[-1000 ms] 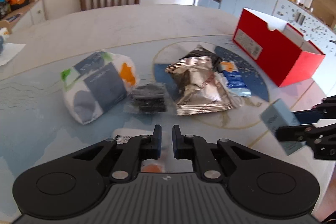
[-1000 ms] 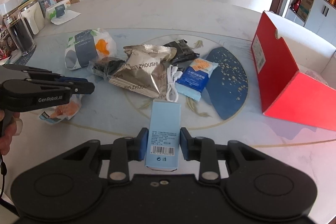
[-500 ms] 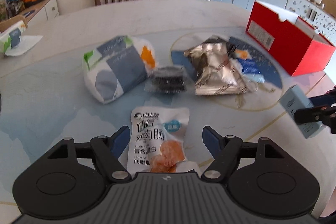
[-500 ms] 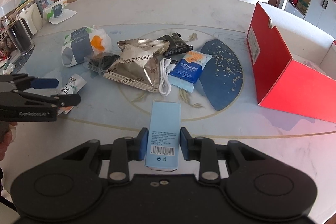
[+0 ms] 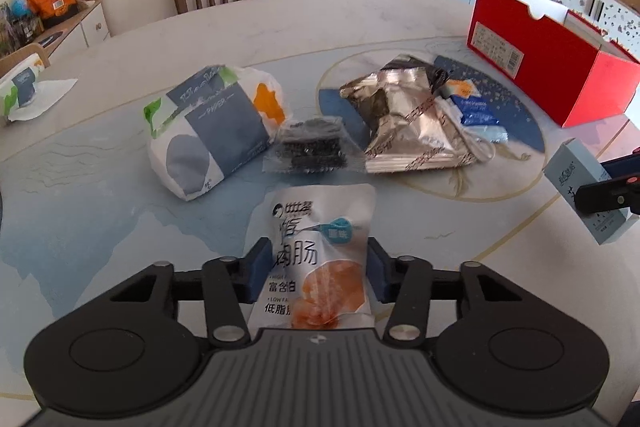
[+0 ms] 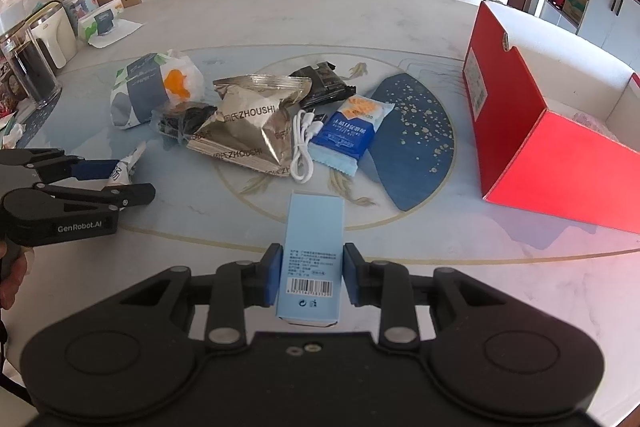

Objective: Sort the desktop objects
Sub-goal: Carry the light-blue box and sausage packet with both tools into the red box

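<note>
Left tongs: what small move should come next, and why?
Probably finish closing, then lift. The left tongs are closing around the white sausage pouch, which lies on the table. The right tongs grip the blue carton; the red box stands open.

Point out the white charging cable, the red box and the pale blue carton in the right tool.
white charging cable [image 6: 305, 143], right wrist view, on its coiled loops.
red box [image 6: 560, 167], right wrist view, on its near red wall.
pale blue carton [image 6: 314, 251], right wrist view, on its printed face.
</note>
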